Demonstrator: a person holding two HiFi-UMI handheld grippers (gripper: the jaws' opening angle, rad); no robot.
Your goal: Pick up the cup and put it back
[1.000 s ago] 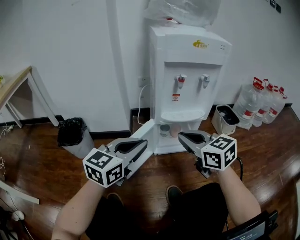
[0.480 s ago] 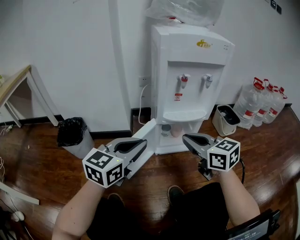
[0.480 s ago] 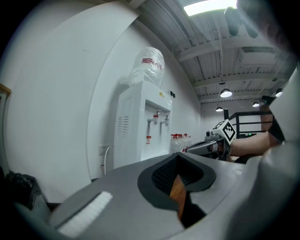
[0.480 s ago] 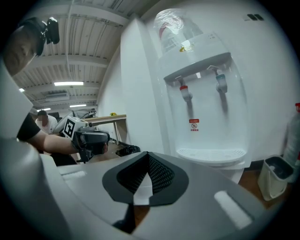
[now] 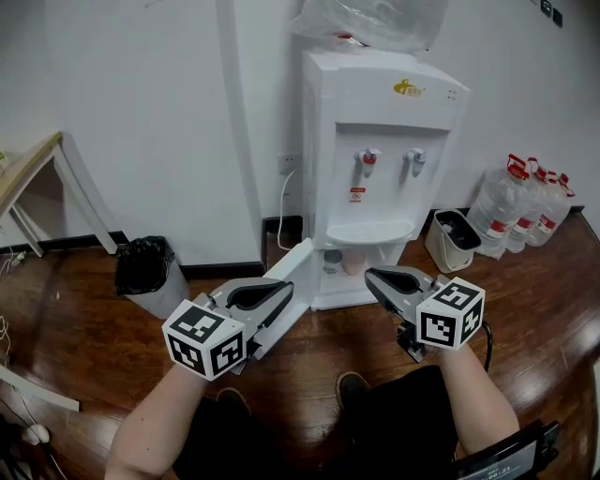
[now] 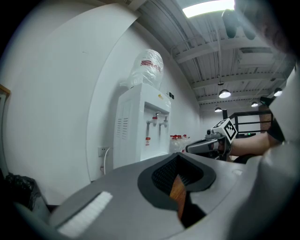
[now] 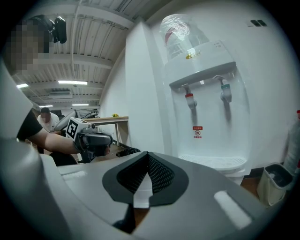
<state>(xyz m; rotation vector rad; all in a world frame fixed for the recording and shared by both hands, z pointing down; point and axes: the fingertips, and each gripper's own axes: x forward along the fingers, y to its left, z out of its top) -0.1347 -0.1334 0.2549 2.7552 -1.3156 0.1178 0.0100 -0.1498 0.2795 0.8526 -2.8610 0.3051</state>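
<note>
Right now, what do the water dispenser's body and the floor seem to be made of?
Water dispenser: likely white moulded plastic, smooth, slightly glossy; rounded edges, soft sheen. Floor: reddish-brown wood planks or laminate, polished; plank seams and reflections show.

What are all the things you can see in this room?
dispenser: one, white, by the wall
bag: one, clear, atop dispenser
cup: one, pink, in dispenser's open cupboard
bin: one, black-bagged, left of dispenser
bucket: one, white, right of dispenser
bottles: at least three, clear, red caps, far right
table: one, wooden, far left
left gripper: grey, shut, empty
right gripper: grey, shut, empty
</note>
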